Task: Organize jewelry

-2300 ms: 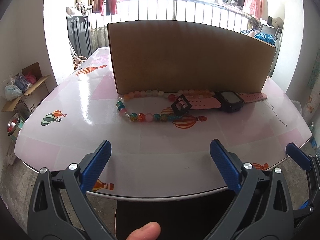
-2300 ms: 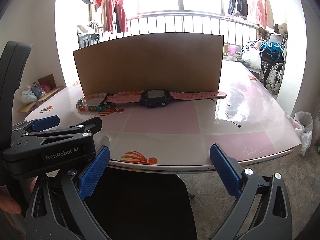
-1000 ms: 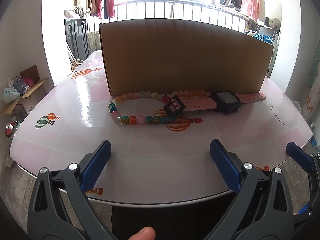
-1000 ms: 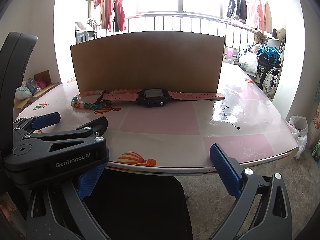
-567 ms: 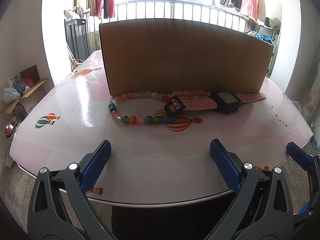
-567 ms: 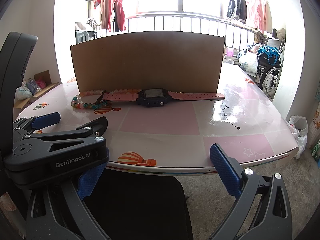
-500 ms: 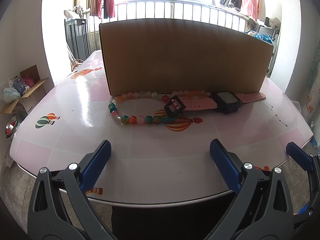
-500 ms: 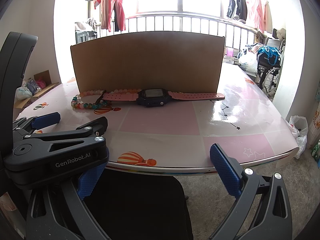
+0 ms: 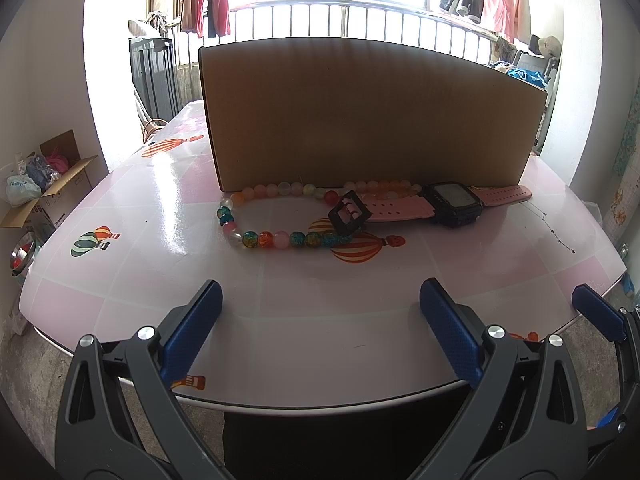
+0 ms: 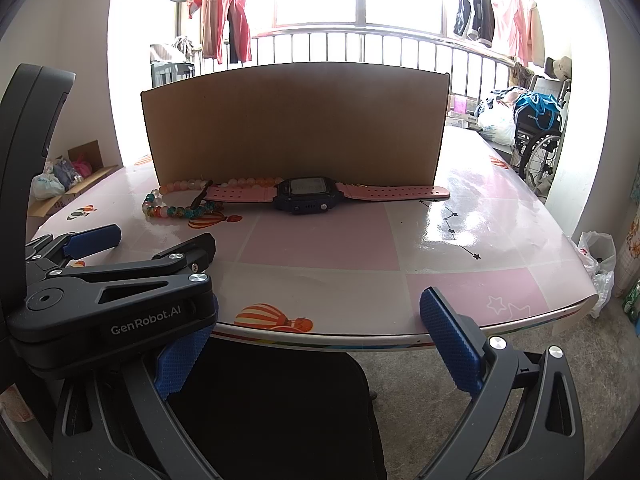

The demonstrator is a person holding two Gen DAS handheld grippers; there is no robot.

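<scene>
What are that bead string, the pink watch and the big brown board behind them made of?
Bead necklace: glossy, partly see-through beads, probably glass or acrylic. Watch: dark, matte case, likely plastic; its pink strap is punched with holes and looks like soft rubber or silicone. Board: plain matte brown corrugated cardboard, faintly ribbed.

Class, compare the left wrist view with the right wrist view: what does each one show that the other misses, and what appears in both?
Only the left wrist view shows the watch's black buckle face-on, resting on the beads.

Only the right wrist view shows the wheelchair and the left gripper from the side.

Both show the multicoloured bead bracelet, the pink-strapped digital watch, the upright brown cardboard panel behind them and the pink balloon-print table. Both grippers are open and empty.
</scene>
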